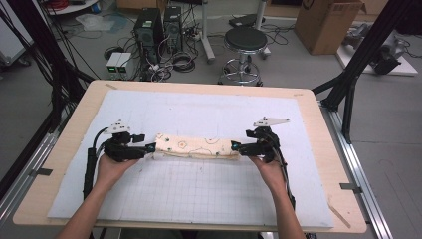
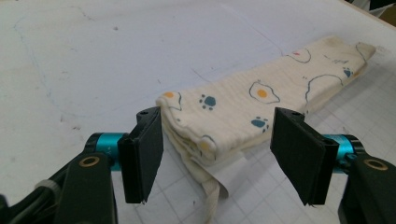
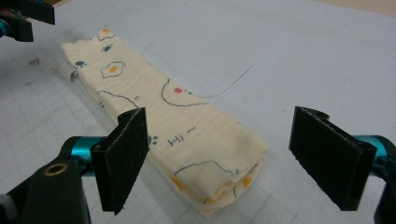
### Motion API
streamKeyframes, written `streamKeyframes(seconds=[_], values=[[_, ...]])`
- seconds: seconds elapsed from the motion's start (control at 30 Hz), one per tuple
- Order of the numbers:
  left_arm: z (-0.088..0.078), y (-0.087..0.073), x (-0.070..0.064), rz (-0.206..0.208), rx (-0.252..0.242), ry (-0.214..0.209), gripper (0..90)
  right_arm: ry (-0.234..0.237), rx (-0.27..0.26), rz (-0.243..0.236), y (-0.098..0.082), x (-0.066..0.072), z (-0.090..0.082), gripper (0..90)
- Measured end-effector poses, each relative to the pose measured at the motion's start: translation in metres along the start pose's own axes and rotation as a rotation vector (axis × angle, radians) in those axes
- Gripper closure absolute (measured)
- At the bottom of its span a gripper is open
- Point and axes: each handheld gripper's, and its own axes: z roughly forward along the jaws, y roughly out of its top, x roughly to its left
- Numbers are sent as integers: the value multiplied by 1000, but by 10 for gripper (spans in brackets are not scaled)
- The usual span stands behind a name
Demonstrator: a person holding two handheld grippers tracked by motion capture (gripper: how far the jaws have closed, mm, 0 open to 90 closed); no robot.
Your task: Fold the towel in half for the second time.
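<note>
A cream cloth [image 1: 196, 147] printed with fried eggs and paw prints lies folded into a long narrow strip across the middle of the white grid mat [image 1: 199, 194]. My left gripper [image 1: 148, 148] stands open at the strip's left end. In the left gripper view the folded end [image 2: 219, 126] lies between the pads [image 2: 144, 154] without touching them. My right gripper [image 1: 237, 148] stands open at the strip's right end. There the rounded folded end [image 3: 210, 154] rests on the mat between the wide-apart pads [image 3: 122, 156], untouched.
The mat covers a wooden table [image 1: 74, 124]. Beyond the far edge stand a black stool [image 1: 245, 50], computer cases [image 1: 149, 30] with cables, and a cardboard box [image 1: 328, 22]. Black frame legs [image 1: 358, 64] rise at the right.
</note>
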Motion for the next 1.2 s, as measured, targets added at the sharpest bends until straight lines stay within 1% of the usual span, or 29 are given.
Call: streamKeyframes(seconds=[0.03, 0.17, 0.23, 0.3, 0.33, 0.4, 0.47, 0.57, 0.63, 0.67, 0.7, 0.77, 0.9, 1.0, 1.1, 1.13, 1.2], values=[[-2, -2, 0, 3, 3, -3, 347, 1, -1, 6, -2, 0, -1, 173], [-9, -8, -4, 32, -3, 12, 343, -1, -6, 20, -12, 0, -6, 140], [-11, -13, -5, 46, 5, 18, 341, -8, -19, 14, -18, 0, -11, 130], [-12, -16, -6, 58, 20, 30, 337, -11, -28, 21, -24, -1, -15, 127], [-13, -17, -7, 66, 29, 32, 329, -14, -30, 29, -26, -1, -17, 127], [-15, -17, -8, 78, 25, 22, 319, -22, -38, 23, -30, -2, -20, 126], [-17, -17, -11, 76, 8, 16, 319, -33, -39, 22, -33, -1, -22, 126], [-19, -20, -12, 80, -4, 6, 319, -32, -42, 21, -36, -2, -25, 126], [-19, -24, -13, 79, 1, 3, 315, -33, -45, 20, -38, -1, -26, 125], [-19, -25, -13, 85, 6, 7, 311, -34, -45, 18, -39, 0, -26, 125], [-21, -26, -13, 89, 10, 8, 310, -38, -48, 4, -40, 0, -26, 125], [-24, -28, -14, 84, 0, 3, 309, -39, -42, -2, -41, 2, -27, 124], [-31, -29, -16, 81, -17, 3, 307, -43, -59, -13, -44, 3, -30, 124], [-33, -31, -17, 87, -13, 1, 306, -42, -38, -23, -47, 3, -31, 124], [-36, -35, -17, 96, -6, 3, 305, -47, -30, -25, -51, 3, -33, 124], [-37, -36, -17, 95, -6, 3, 305, -45, -25, -18, -51, 3, -34, 123], [-39, -37, -17, 92, -9, 2, 303, -44, -28, -21, -54, 4, -36, 122]])
